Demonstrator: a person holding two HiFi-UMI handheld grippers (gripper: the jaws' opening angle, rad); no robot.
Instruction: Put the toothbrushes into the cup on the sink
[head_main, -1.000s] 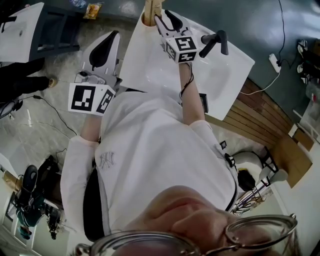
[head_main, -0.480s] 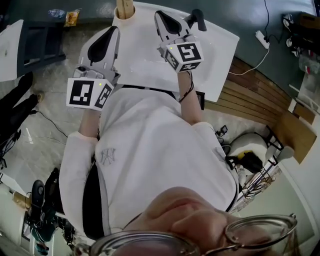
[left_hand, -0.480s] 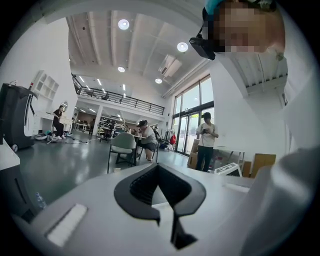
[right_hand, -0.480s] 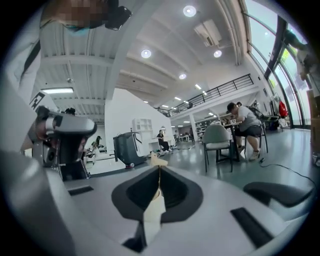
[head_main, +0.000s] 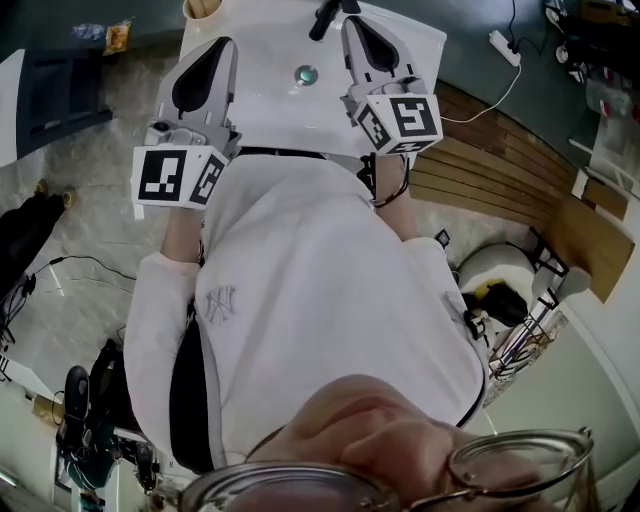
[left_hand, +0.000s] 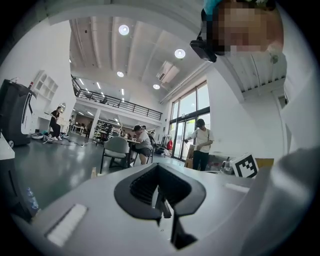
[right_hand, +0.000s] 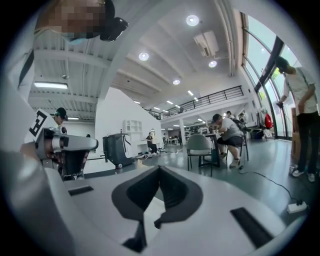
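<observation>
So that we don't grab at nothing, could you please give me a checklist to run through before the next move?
1. Left gripper empty: ok, jaws together, nothing between them.
2. Right gripper empty: ok, jaws have just closed on nothing.
3. Jaws open for a pick: not ok, both shut.
4. Cup in sight: ok, tan cup at the sink's far left corner, cut by the frame.
5. Toothbrushes located: cannot tell, none shows in any view.
</observation>
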